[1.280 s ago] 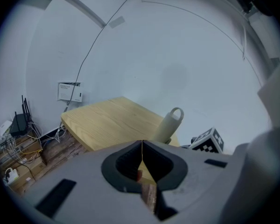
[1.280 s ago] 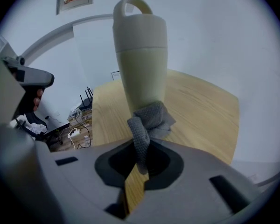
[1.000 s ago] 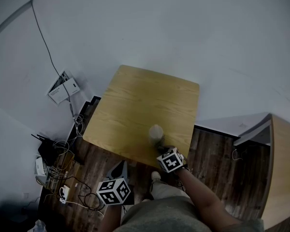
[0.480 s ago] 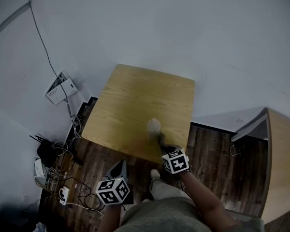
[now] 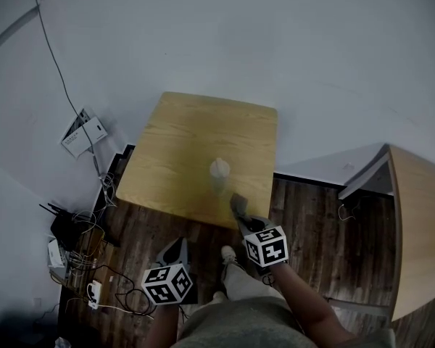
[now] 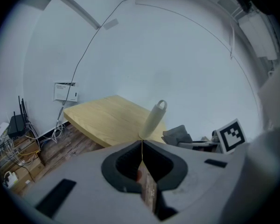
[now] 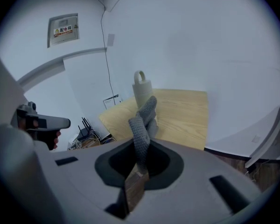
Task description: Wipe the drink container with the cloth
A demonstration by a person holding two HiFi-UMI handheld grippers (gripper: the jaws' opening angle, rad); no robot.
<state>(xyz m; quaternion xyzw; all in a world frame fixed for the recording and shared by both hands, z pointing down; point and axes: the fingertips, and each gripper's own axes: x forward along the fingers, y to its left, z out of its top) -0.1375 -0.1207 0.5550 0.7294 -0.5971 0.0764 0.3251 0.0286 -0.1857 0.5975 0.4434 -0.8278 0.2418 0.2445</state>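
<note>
- Standing upright on the light wooden worktop (image 5: pixel 181 143), toward its near right part: a drink container (image 5: pixel 219 170).
- Pale, off-white and plain all over; tall and slim, narrowing a little toward the top.
- Topped by a small loop handle of the same pale colour, seen clearly from both gripper views.
- From the head view, showing only as a round white cap with a faint body below it.
- Alone on the worktop, with bare wood all round it.
- Pinching a grey cloth (image 7: pixel 142 122) in the right tool (image 7: pixel 139 160), jaws clamped on its lower end.
- Knitted or ribbed in texture, folded into a thick strip and sticking up out of the jaws, its free end bent over.
- Held at the worktop's near edge, close to the drink container and apart from it, with a gap showing between them in the left gripper view.
- Carrying nothing in the left tool (image 6: pixel 141 146): jaws pressed together, only a thin seam between them.
- Held lower and to the left, off the worktop, above the dark plank floor (image 5: pixel 312 230).
- Lying on the floor by the left wall: a tangle of cables (image 5: pixel 87 256) and a small black router (image 6: pixel 16 122).
</note>
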